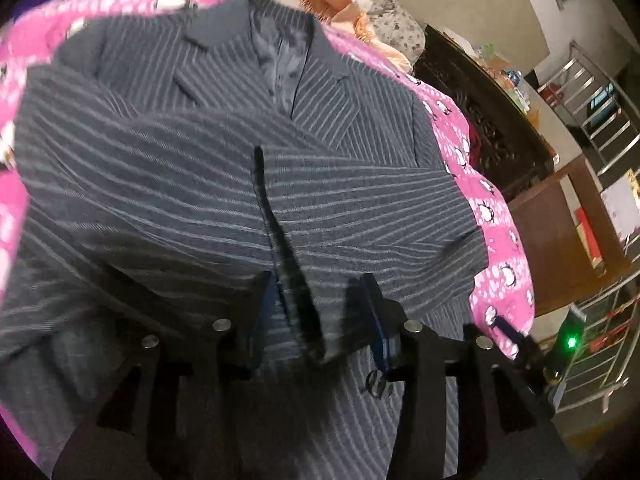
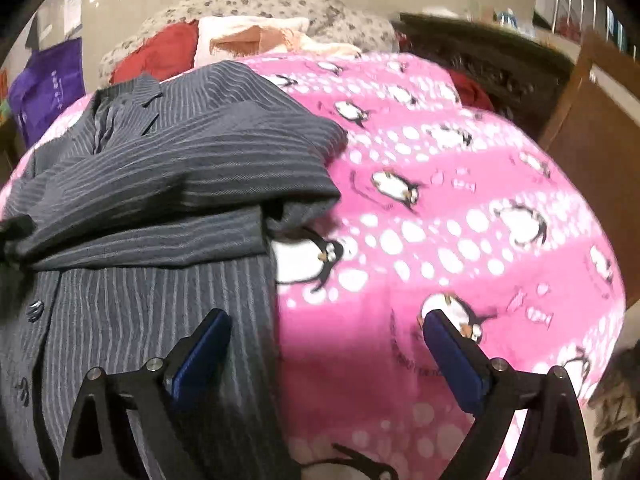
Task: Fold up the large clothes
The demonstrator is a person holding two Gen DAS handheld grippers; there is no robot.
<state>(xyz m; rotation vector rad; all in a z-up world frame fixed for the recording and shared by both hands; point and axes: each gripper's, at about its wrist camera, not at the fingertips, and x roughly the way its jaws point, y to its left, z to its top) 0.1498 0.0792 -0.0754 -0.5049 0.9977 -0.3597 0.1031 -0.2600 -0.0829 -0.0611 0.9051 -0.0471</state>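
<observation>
1. Pink fleece blanket printed with black-and-white penguins [image 2: 460, 208] covers the surface under your work, and it shows on both sides of the garment in your left wrist view.
2. Your task piece, the dark grey pinstriped suit jacket [image 1: 192, 184], lies front-up on that blanket with its collar at the far end and both sleeves folded across the chest.
3. Behind the blanket's far edge you have a heap of red, peach and flower-print grey cloth [image 2: 256, 36].
4. Your right gripper [image 2: 326, 354] is spread wide and holds nothing; its left finger is over the jacket's lower right edge, its right finger over bare blanket.
5. Your left gripper [image 1: 320, 320] has its jaws parted around the hanging cuff, not pinching it.
</observation>
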